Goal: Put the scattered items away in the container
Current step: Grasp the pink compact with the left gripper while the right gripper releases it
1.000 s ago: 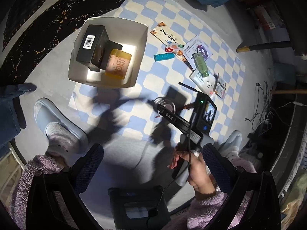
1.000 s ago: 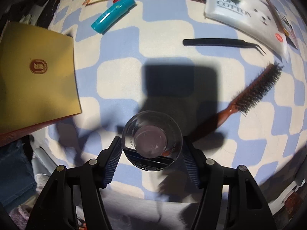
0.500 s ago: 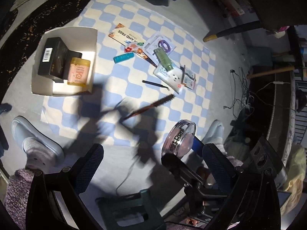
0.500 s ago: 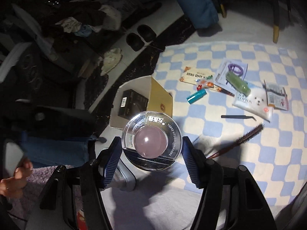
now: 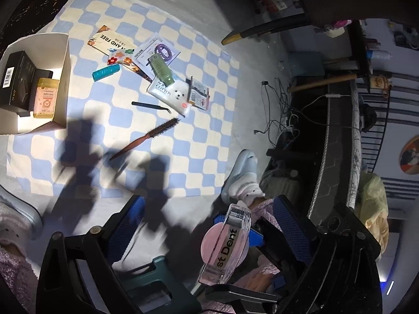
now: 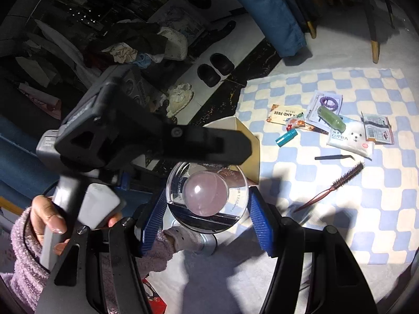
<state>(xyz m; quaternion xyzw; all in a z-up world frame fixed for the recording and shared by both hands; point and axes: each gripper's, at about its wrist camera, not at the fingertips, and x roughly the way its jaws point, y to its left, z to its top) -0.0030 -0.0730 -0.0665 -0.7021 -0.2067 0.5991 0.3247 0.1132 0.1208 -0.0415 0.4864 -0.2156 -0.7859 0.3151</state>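
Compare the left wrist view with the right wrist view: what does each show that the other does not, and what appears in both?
Only the left wrist view shows inside the box: a black carton and a yellow jar. It also shows tangled cables.

Only the right wrist view shows the left hand on its handle, a pair of dark shoes and a heap of clothes.

Both show the checked mat, the hairbrush, the tweezers, the teal tube and the clear round case clamped in the right gripper. The left gripper is closing, pressing nothing.
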